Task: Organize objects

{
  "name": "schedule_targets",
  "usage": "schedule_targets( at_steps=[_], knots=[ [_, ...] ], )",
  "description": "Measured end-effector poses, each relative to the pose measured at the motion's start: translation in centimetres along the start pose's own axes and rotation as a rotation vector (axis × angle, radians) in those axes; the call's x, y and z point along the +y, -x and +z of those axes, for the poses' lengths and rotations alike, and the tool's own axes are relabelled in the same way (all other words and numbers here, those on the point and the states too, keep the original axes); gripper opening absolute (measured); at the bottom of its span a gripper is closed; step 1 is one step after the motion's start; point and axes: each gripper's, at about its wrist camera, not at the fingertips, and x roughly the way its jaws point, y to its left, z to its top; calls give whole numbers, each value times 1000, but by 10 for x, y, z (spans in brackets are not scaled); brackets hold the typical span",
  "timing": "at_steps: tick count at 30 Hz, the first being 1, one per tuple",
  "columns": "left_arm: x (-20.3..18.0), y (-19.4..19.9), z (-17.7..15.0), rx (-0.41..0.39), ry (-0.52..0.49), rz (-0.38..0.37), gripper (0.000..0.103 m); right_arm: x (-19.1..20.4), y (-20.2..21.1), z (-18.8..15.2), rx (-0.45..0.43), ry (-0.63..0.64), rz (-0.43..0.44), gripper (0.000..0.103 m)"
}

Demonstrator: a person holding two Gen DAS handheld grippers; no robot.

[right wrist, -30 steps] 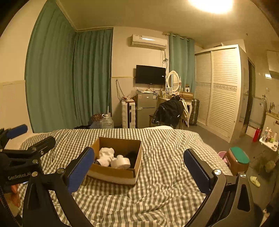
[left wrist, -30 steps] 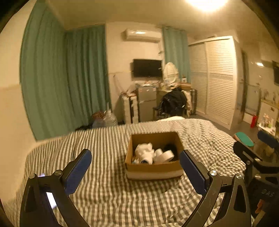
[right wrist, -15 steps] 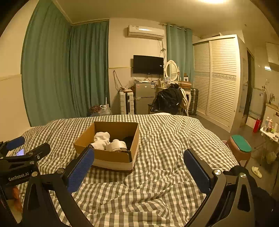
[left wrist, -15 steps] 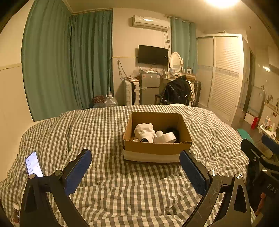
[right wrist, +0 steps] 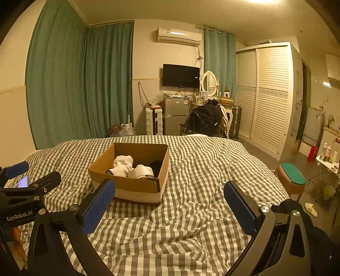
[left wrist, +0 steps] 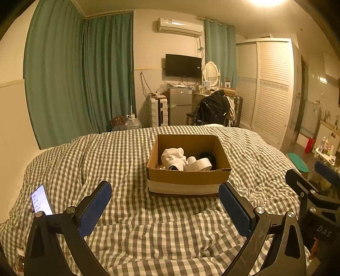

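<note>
Black left tongs [left wrist: 164, 209], blue ribbed pads, silver screws, right tongs [right wrist: 170, 207] alike, "GenRobot.AI" lettering

Dim amber light from a glaring ceiling lamp [left wrist: 266, 2]; fisheye-bent, dark-vignetted edges.

Matt brown cardboard box [left wrist: 188, 176], soft white cloth socks [left wrist: 172, 156] inside, wrinkled checked cotton bedcover [left wrist: 127, 161], glossy lit phone screen [left wrist: 41, 200], textured blue claw pads [left wrist: 94, 209]
</note>
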Motion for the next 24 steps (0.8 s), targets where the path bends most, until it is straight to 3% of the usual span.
schedule_targets(
  at_steps=[24],
  knots=[
    [-6,2,-2,3,-29,-2,103,4,1,-2,11,4,3,102]
  ],
)
